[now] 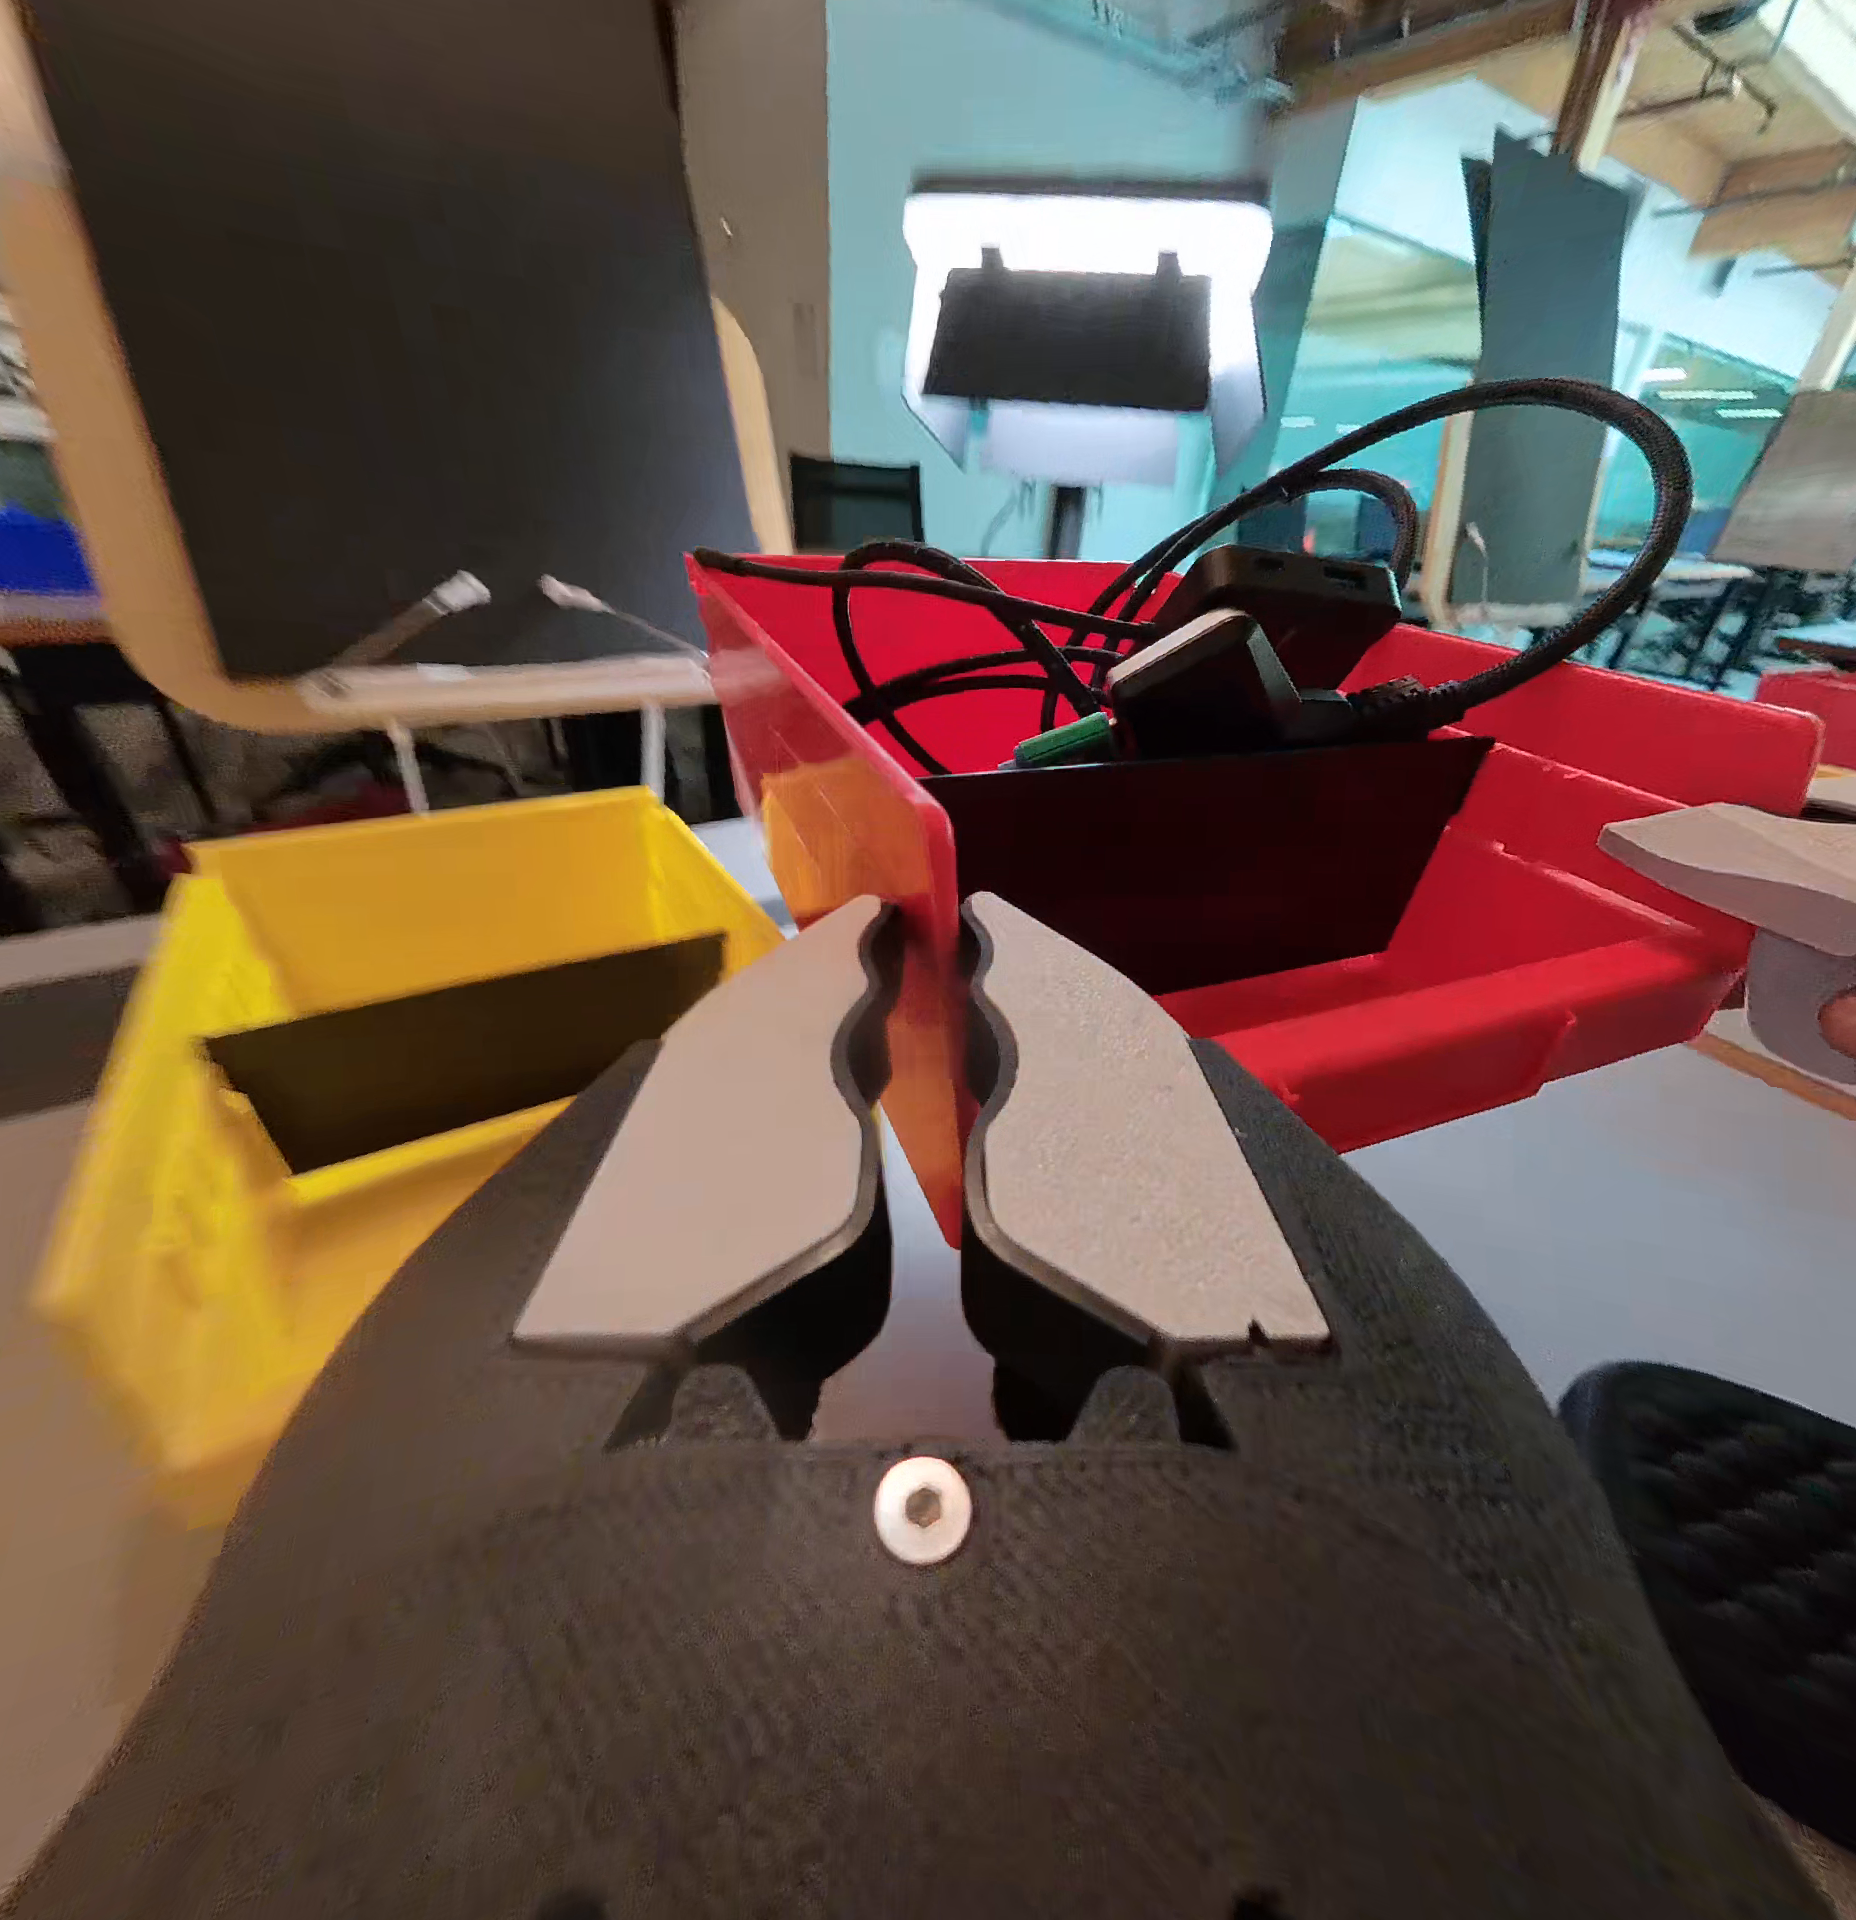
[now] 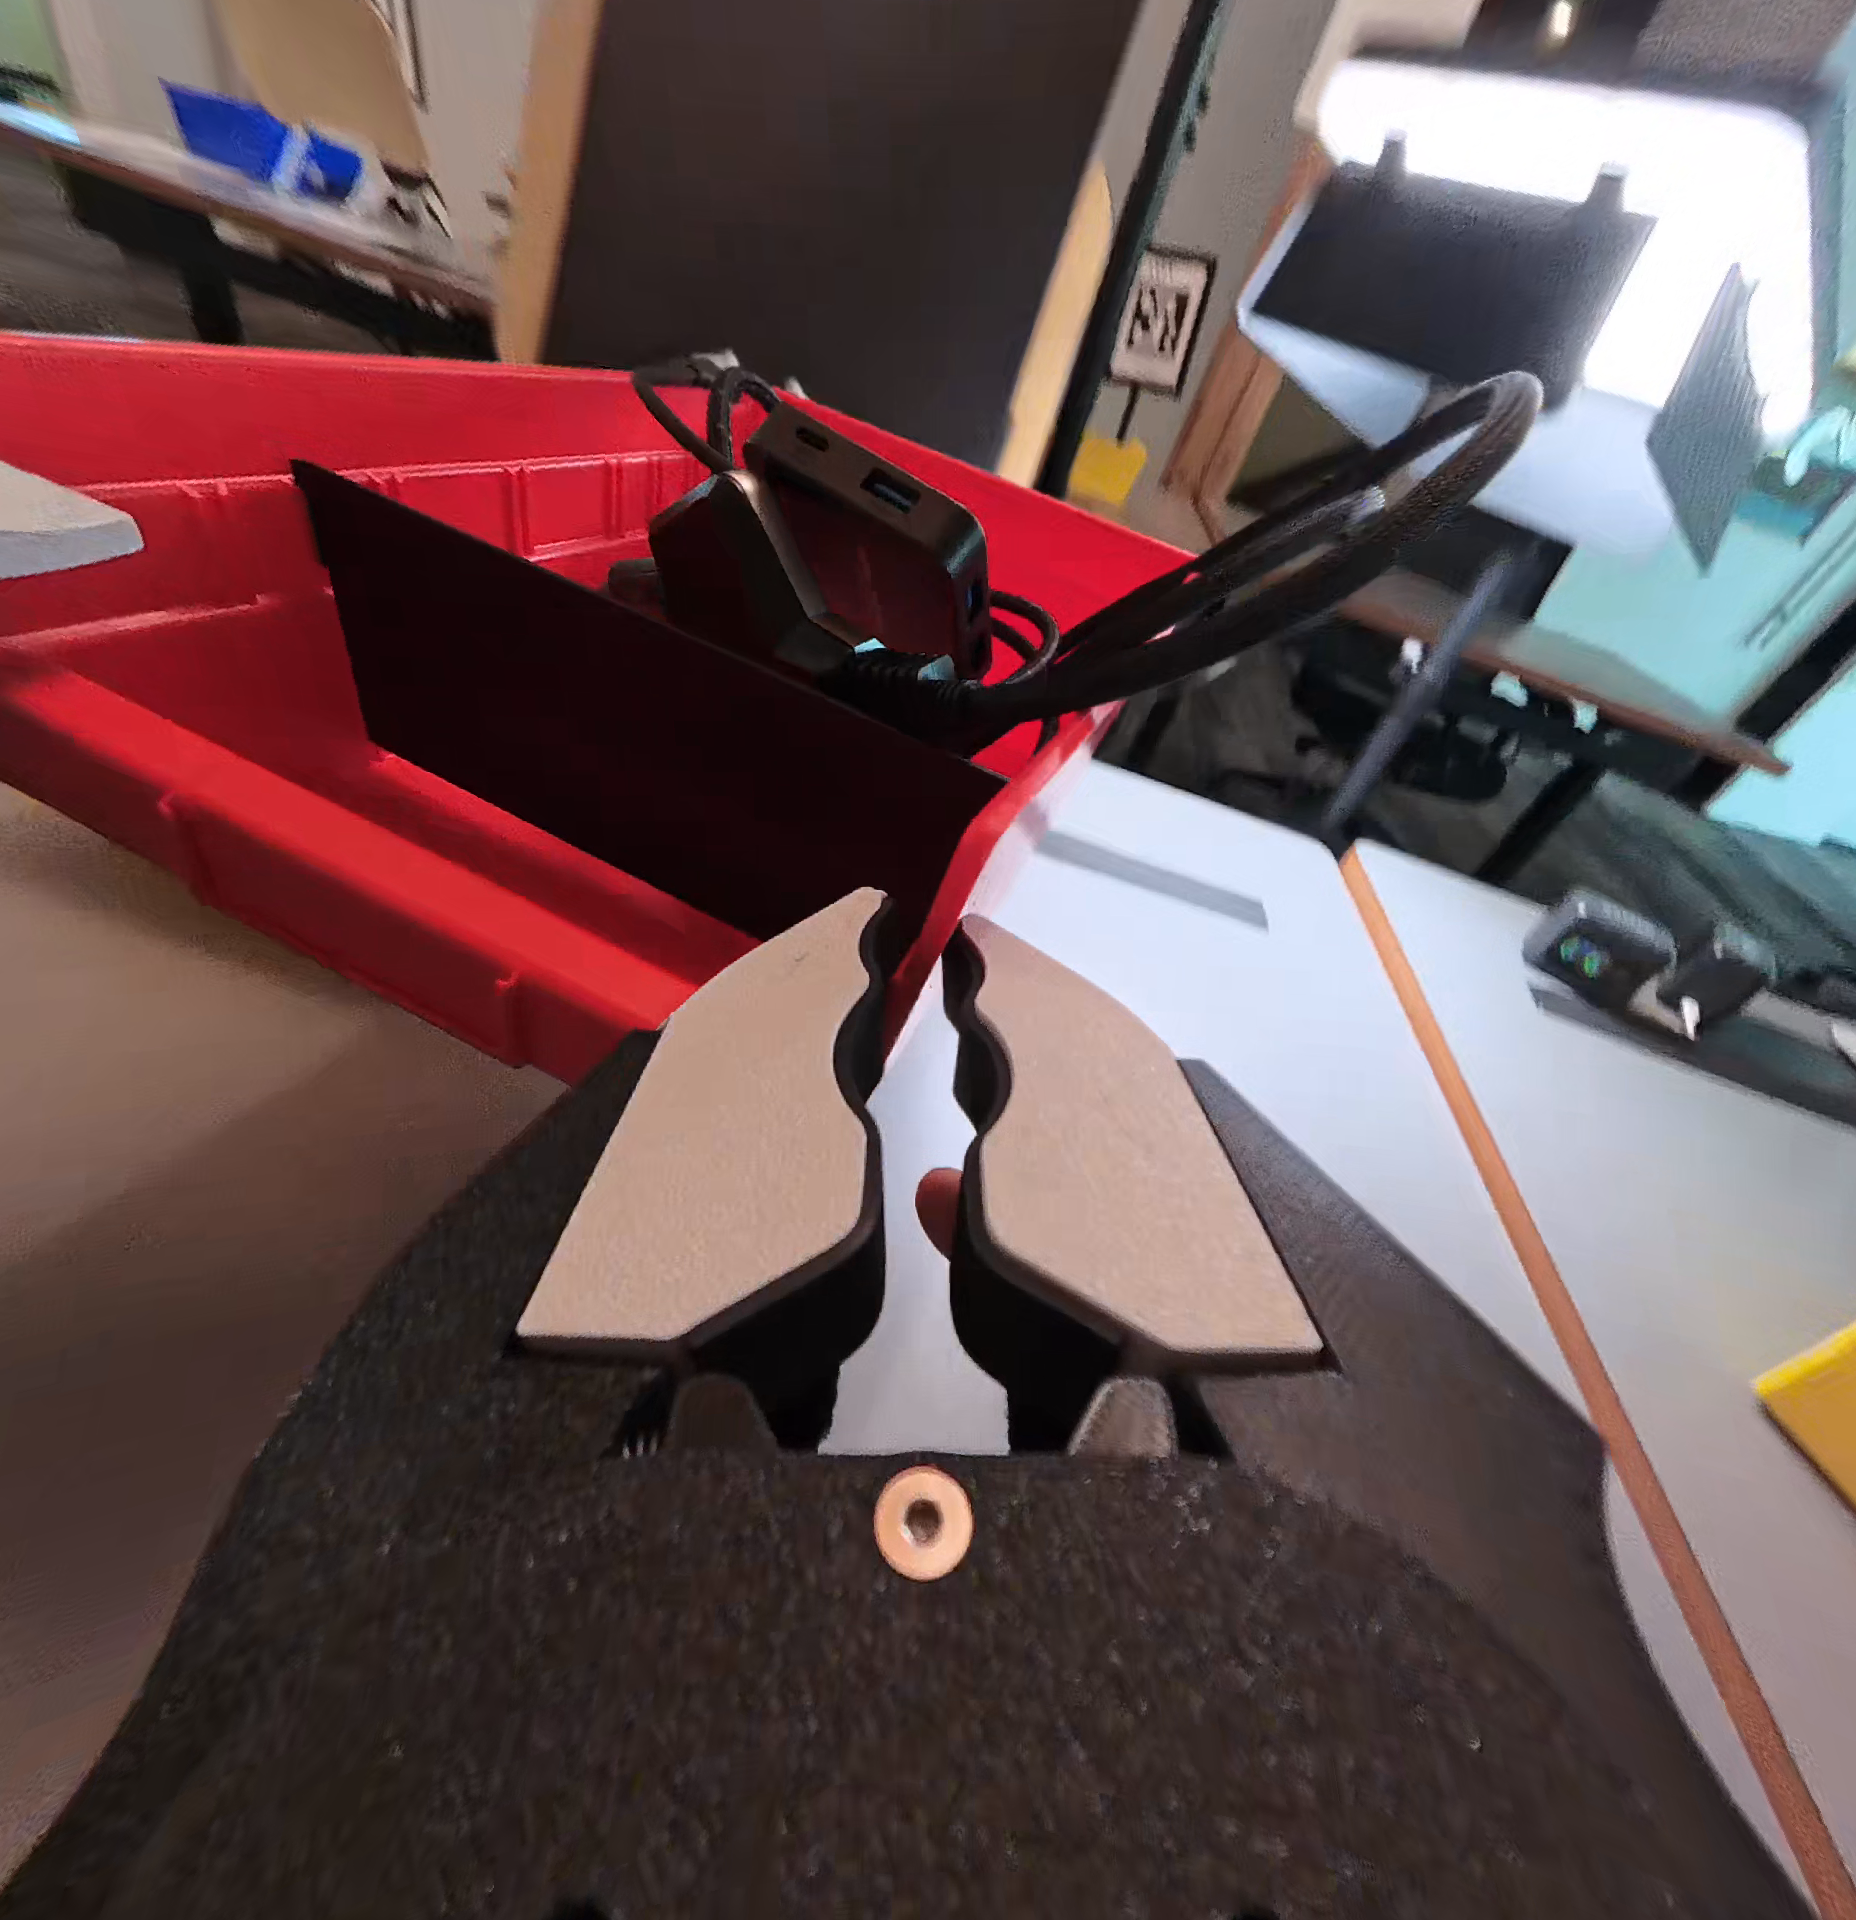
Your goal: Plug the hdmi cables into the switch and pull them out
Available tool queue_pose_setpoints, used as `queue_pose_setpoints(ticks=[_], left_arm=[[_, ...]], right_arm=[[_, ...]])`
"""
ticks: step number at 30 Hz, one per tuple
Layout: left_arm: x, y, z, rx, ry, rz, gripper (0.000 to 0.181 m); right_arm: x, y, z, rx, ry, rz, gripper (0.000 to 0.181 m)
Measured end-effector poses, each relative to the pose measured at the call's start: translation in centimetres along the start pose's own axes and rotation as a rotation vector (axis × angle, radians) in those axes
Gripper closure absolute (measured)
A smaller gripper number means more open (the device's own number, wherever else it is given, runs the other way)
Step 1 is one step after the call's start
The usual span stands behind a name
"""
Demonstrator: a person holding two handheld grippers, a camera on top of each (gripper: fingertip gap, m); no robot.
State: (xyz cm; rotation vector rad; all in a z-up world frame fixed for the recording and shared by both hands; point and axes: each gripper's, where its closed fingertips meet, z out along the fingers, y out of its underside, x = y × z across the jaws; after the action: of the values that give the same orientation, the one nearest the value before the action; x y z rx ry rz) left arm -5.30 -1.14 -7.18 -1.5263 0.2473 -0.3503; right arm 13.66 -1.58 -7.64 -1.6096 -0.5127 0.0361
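A red bin (image 1: 1526, 997) stands on the grey table, split by a black divider (image 1: 1194, 852). Its back section holds a black switch box (image 1: 1288, 613) and tangled black braided cables (image 1: 1526, 436). My left gripper (image 1: 926, 914) is closed on the bin's left wall, which runs between the fingers. In the right wrist view the bin (image 2: 332, 862) looks tilted, with the switch box (image 2: 872, 520) and a cable loop (image 2: 1319, 540) hanging over its rim. My right gripper (image 2: 919, 925) is closed on the bin's right wall at the fingertips.
A yellow bin (image 1: 384, 935) with a dark divider sits just left of the red bin. A small green part (image 1: 1059, 743) lies by the switch. The right gripper (image 1: 1734, 873) shows at the bin's far side. Another yellow corner (image 2: 1828, 1413) and the table edge (image 2: 1526, 1247) lie to the right. Across from one pair of fingers to the other is roughly 20 centimeters.
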Motion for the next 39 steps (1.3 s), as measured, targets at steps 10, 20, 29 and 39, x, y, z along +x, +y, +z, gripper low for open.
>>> queue_pose_setpoints(ticks=[10,20,29,39], left_arm=[[-14.6,-7.0,-14.8,0.12,-0.347,0.055,0.172],[-25.9,-1.9,-23.1,0.084,-0.549,0.015,0.171],[-28.3,7.2,-20.5,-0.034,-0.505,-0.076,0.17],[-25.5,4.6,-19.3,-0.313,-0.328,0.281,0.147]], right_arm=[[-17.1,-12.1,3.9,0.255,-0.333,0.027,0.172],[-33.8,-8.3,9.7,0.154,-0.569,0.033,0.172],[-35.7,-0.3,13.2,0.014,-0.583,-0.018,0.171],[-27.7,-0.9,11.0,-0.102,-0.821,-0.2,0.156]])
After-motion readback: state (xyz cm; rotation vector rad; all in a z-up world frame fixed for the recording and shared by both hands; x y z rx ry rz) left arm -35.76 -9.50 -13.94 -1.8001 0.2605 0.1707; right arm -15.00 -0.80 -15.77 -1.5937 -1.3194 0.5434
